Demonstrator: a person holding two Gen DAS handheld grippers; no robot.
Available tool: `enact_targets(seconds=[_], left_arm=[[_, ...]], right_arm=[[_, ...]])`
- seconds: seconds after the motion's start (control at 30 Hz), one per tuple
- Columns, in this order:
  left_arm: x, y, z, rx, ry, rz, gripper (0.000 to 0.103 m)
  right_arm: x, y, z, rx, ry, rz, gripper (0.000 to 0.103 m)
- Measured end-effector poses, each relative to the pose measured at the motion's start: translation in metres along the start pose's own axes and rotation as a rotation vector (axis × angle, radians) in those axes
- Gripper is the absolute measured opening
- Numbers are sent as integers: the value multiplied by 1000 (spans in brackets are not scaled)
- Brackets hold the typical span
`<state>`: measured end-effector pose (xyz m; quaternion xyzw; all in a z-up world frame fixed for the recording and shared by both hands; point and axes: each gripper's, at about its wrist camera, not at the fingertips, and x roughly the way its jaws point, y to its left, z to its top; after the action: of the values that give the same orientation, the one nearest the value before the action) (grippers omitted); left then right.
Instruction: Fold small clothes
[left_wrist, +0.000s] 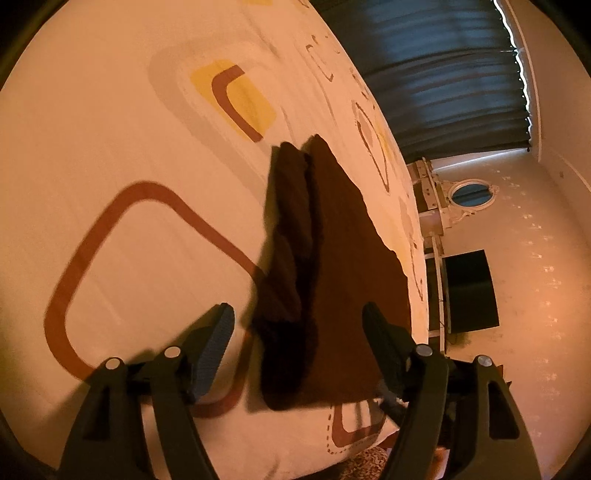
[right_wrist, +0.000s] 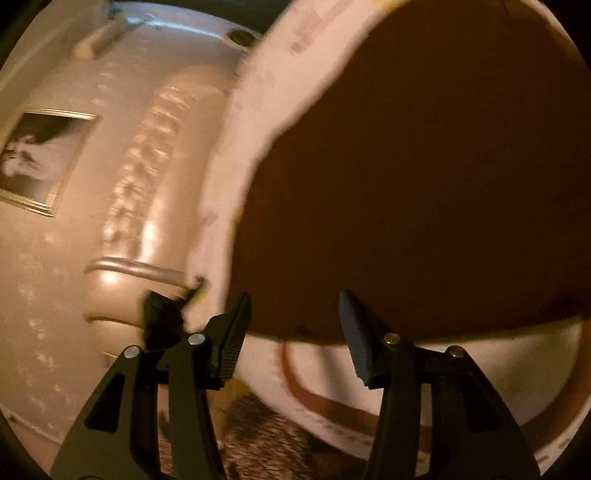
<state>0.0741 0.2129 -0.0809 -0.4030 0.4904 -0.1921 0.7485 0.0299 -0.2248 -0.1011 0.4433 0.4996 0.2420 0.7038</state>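
now both grippers, left (left_wrist: 299, 325) and right (right_wrist: 295, 314), open over brown cloth (left_wrist: 343, 266).

This is a bedroom in a home: a bed (left_wrist: 110, 129) spread with a cream sheet printed in rounded brown and yellow shapes, dark curtains (left_wrist: 443, 74) over a window, patterned wallpaper (left_wrist: 535, 258), an oval mirror (left_wrist: 472, 195) and a framed picture (right_wrist: 40, 162) (blurred).

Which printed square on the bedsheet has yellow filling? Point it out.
The far square, beyond the brown cloth; the near one is only a reddish-brown outline.
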Motion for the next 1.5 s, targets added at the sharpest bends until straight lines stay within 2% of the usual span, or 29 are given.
enact_targets(seconds=[0.07, 0.2, 0.47, 0.67, 0.77, 0.87, 0.93, 1.0, 1.17, 1.27, 1.5], left_arm=[[4, -1, 9, 12, 1, 17, 71], [12, -7, 29, 36, -8, 46, 75], [48, -23, 58, 86, 17, 47, 77], [66, -32, 66, 122, 24, 58, 76], [70, -35, 66, 148, 39, 96, 65], [72, -31, 68, 117, 40, 116, 45], [73, -26, 69, 79, 42, 123, 23], [74, -22, 70, 41, 46, 116, 18], [73, -32, 70, -19, 39, 173, 13], [72, -47, 70, -20, 31, 196, 12], [78, -127, 52, 89, 23, 196, 12]], right_arm=[[2, -6, -6, -9, -19, 14, 49], [3, -3, -14, -65, -17, -14, 49], [4, -5, -19, -73, -24, -7, 49], [8, 0, -22, -86, -43, -17, 49], [7, 0, -24, -85, -48, -10, 49], [6, -1, -26, -84, -54, -6, 49], [6, 0, -27, -90, -59, -10, 49], [5, 1, -29, -96, -64, -15, 49], [4, 3, -29, -98, -71, -17, 49], [3, 1, -30, -97, -76, -8, 49], [1, -2, -33, -127, -86, 10, 49]])
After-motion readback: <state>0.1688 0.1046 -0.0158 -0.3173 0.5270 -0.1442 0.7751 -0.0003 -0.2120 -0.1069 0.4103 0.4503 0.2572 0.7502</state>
